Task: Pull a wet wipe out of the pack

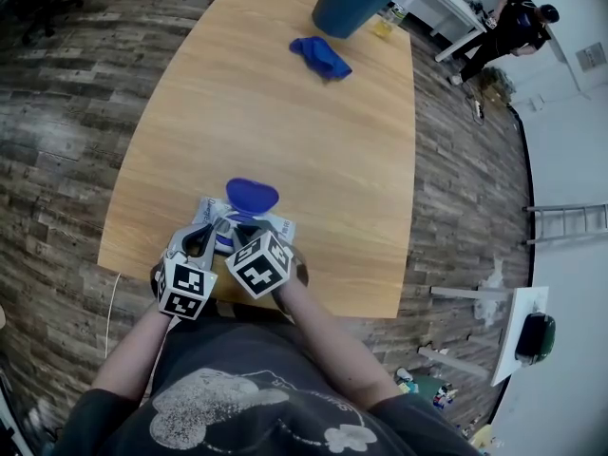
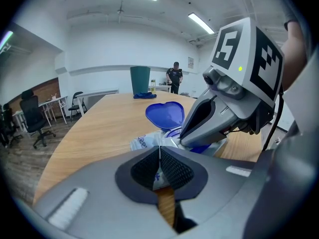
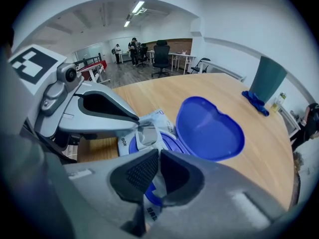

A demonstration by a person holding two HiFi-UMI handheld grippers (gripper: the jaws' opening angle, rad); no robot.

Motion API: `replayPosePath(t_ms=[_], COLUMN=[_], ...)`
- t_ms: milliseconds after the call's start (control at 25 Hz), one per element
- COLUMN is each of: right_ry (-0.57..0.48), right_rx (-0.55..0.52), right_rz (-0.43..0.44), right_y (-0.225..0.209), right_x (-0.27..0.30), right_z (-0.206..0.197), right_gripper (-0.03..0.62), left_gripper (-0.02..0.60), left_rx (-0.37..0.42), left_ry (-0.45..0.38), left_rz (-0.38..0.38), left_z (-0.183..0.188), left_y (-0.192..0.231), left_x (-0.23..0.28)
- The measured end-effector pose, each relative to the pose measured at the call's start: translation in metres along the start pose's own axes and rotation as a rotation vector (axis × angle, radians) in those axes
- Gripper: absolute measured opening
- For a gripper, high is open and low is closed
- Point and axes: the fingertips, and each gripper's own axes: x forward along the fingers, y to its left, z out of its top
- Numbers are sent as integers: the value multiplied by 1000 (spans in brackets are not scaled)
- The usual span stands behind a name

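Left gripper (image 2: 159,152) has its jaws pressed together, tips at the pack (image 1: 283,226), which lies at the table's (image 1: 285,112) near edge. Right gripper (image 3: 157,156), jaws together too, hovers over the pack's opening, just beside the left one. The pack's blue lid (image 1: 252,195) is flipped open.

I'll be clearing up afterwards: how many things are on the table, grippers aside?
4: the wipe pack at the near edge, the blue cloth and teal bin at the far end, a small bottle beside the bin. Something may hide behind the bin.
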Motion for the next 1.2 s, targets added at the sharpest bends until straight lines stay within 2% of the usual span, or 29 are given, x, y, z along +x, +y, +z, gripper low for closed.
replayPosePath(t_ms=[520,920,1200], right_ry=[-51,-148,-257], right_rx=[45,96,204], right_rz=[-23,-46,-132], right_y=[4,9,-2], right_x=[-20,-50,-85], right_z=[12,16,11], right_gripper=[6,6,6], left_gripper=[26,28,31], left_rx=[-7,-9,-26], left_ry=[7,-20,-35], left_rz=[-22,-42,-73], left_z=[2,3,2], left_y=[0,1,2], left_x=[0,1,2])
